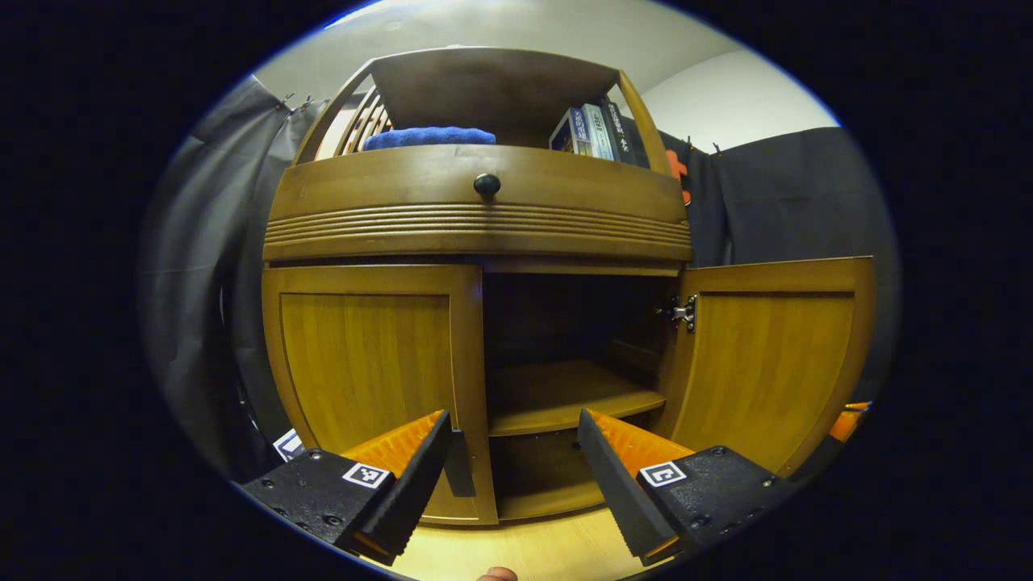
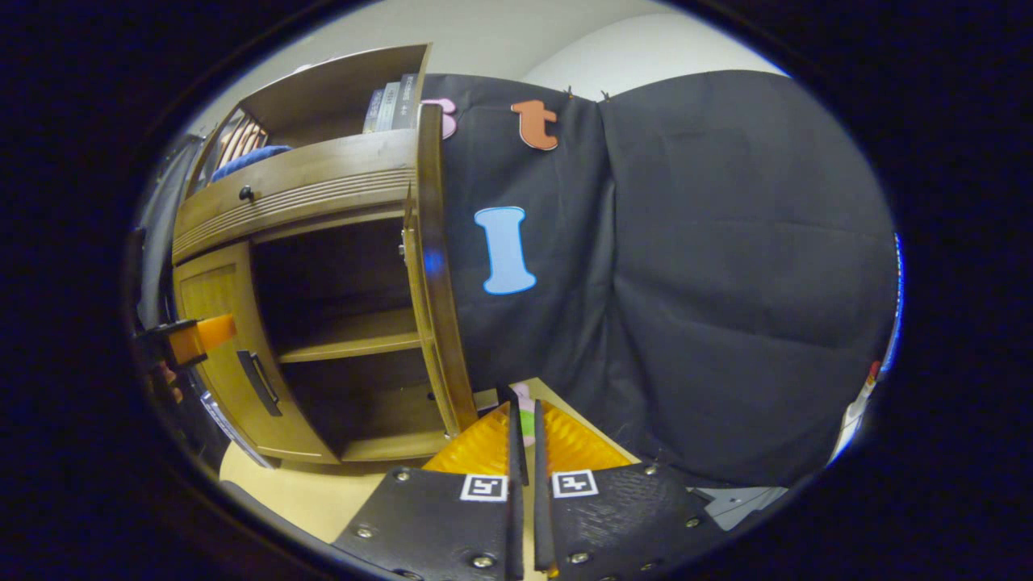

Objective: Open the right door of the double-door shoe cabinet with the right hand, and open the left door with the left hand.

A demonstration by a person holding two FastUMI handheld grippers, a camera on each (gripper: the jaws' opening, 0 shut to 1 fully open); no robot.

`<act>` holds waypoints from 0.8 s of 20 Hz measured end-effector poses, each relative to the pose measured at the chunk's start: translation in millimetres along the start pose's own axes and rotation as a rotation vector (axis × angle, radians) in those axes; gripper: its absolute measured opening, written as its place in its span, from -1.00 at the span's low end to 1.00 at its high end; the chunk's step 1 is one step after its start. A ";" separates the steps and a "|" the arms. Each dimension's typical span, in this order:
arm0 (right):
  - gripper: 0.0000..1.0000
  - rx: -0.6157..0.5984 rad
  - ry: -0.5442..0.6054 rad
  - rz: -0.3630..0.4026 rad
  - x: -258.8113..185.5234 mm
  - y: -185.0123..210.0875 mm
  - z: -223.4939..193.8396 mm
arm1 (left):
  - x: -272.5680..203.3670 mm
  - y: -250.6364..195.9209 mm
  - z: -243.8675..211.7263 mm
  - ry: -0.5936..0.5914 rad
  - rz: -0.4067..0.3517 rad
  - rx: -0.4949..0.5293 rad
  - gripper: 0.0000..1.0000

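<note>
Right door swung wide open, left door closed, upright.

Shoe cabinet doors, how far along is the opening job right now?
Done: the right door stands swung open, showing the shelf. In hand: the left gripper, open, sits at the left door by its handle. Left: that door is shut and needs pulling. The right gripper is nearly closed beside the open door.

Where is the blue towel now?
In the left gripper view, the blue towel lies on the cabinet's open top shelf, left side, above the round drawer knob, across from the books.
</note>
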State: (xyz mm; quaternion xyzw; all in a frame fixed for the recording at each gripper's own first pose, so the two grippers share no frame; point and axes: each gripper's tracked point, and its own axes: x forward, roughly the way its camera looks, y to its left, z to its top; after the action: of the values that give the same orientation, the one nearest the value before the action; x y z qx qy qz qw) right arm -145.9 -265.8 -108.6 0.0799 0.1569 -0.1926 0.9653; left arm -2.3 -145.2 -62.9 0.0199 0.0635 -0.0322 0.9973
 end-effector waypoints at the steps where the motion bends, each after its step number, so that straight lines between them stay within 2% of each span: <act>1: -0.88 -0.005 0.000 -0.004 6.4 4.8 -0.3 | 4.7 4.5 -3.2 0.004 0.022 0.004 0.93; 2: -0.87 -0.013 -0.003 -0.005 7.6 2.0 -3.2 | 9.2 9.2 -7.5 0.009 0.041 0.006 0.89; 7: -0.87 -0.028 -0.008 -0.007 12.0 1.8 6.4 | 35.8 30.9 -34.2 0.066 0.118 0.022 0.94; 12: -0.88 -0.030 -0.014 -0.036 21.8 -13.1 8.0 | 68.4 52.2 -58.0 0.113 0.172 0.033 0.76; 15: -0.88 -0.027 -0.012 -0.060 25.3 -22.9 6.9 | 81.3 59.6 -70.6 0.142 0.191 0.029 0.53; 16: -0.88 -0.026 -0.010 -0.067 26.1 -26.7 6.1 | 84.4 60.5 -74.2 0.146 0.192 0.025 0.52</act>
State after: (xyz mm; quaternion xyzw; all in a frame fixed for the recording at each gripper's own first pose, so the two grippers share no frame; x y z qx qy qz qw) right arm -132.0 -300.5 -114.1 0.0609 0.1573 -0.2231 0.9601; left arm 76.0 -86.9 -145.1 0.0407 0.1334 0.0643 0.9881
